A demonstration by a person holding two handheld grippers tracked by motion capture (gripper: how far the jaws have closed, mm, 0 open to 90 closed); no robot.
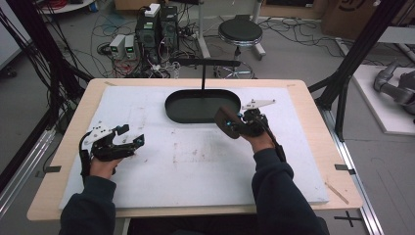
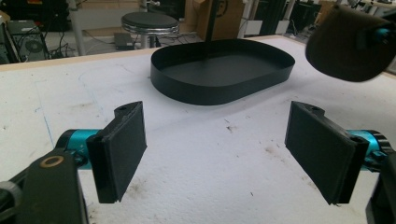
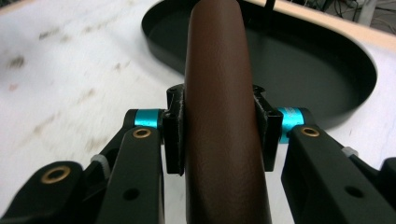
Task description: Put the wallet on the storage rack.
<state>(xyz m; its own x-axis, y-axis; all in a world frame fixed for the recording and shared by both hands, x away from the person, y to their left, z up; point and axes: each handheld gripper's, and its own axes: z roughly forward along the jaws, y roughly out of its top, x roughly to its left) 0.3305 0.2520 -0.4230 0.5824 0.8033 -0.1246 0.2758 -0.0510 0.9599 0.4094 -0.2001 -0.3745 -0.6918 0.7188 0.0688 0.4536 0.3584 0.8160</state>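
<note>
Item: brown leather-look case (image 3: 226, 116), rounded and elongated, probably a glasses case; it runs up the centre of the right gripper view and appears as a dark lump at centre right of the high view (image 1: 224, 119), lifted off the table. Holder: right gripper (image 3: 219, 133), jaws clenched on the case across its narrow width, both pads pressed flat against its sides; gripping at mid-length likely keeps the load balanced so it does not tip while carried. In the high view the right gripper (image 1: 239, 123) sits just below and to the right of the tray. Destination, by judgement: black oval tray (image 1: 186, 110), shallow-walled, at upper centre of the high view, with a thin black post rising from its far side; the case hangs at the tray's near rim, which suggests a drop-off inside. Second tool: left gripper (image 1: 131, 136), at lower left of the high view, jaws released and spread wide with nothing between them, parked well apart from the tray, presumably to keep the path free. Its own view shows the two pads low in frame and the case (image 2: 348, 44) at upper right. Support: white foam mat (image 1: 195, 166), stained, covering a wooden table (image 1: 313, 107). Surroundings: black stool (image 1: 240, 32) and computer boxes (image 1: 156, 27) on the floor beyond, upper frame.
</note>
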